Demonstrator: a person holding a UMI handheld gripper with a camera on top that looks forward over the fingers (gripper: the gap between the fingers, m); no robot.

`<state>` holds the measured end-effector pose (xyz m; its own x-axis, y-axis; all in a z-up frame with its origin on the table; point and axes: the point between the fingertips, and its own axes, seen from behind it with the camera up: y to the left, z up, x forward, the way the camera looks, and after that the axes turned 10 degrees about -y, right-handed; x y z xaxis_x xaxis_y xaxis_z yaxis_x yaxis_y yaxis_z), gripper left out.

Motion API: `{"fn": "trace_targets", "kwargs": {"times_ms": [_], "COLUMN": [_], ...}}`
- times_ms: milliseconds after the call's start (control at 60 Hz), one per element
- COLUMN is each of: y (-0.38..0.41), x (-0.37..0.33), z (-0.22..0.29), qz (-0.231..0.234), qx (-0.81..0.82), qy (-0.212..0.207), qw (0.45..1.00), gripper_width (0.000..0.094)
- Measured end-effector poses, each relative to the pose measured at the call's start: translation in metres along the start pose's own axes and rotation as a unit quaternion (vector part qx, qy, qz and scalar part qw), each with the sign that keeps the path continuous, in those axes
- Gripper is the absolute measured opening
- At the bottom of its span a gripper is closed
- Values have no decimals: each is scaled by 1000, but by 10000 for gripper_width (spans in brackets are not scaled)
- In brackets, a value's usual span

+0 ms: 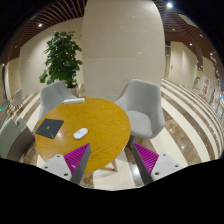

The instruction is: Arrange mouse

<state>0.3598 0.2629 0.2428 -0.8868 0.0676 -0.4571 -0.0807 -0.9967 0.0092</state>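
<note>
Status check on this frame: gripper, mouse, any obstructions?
Gripper open, empty, short of the round table. White mouse on the tabletop beyond the fingers, beside a dark laptop. Nothing between fingers and mouse.

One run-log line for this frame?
tongs: open, empty | mouse: on table, ahead, untouched | pad: left of mouse

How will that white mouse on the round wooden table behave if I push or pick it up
The white mouse looks small and rigid, so probably light and stiff. Its rounded, smooth shell may slip in the tongs, which are open and short of it. Lying flat on the round table, it should slide rather than roll or tip.
</note>
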Motion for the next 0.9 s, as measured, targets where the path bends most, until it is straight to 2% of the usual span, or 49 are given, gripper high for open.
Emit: {"fn": "trace_targets", "kwargs": {"times_ms": [150,450,750,900], "y": [39,130,199,213], "x": [14,54,119,173], "z": [4,-32,-72,-87], "qz": [26,72,92,80], "qx": [-1,-24,-17,-29], "qy": [12,16,-11,-9], "qw": [1000,997,996,996], "gripper_width": [870,869,869,871]}}
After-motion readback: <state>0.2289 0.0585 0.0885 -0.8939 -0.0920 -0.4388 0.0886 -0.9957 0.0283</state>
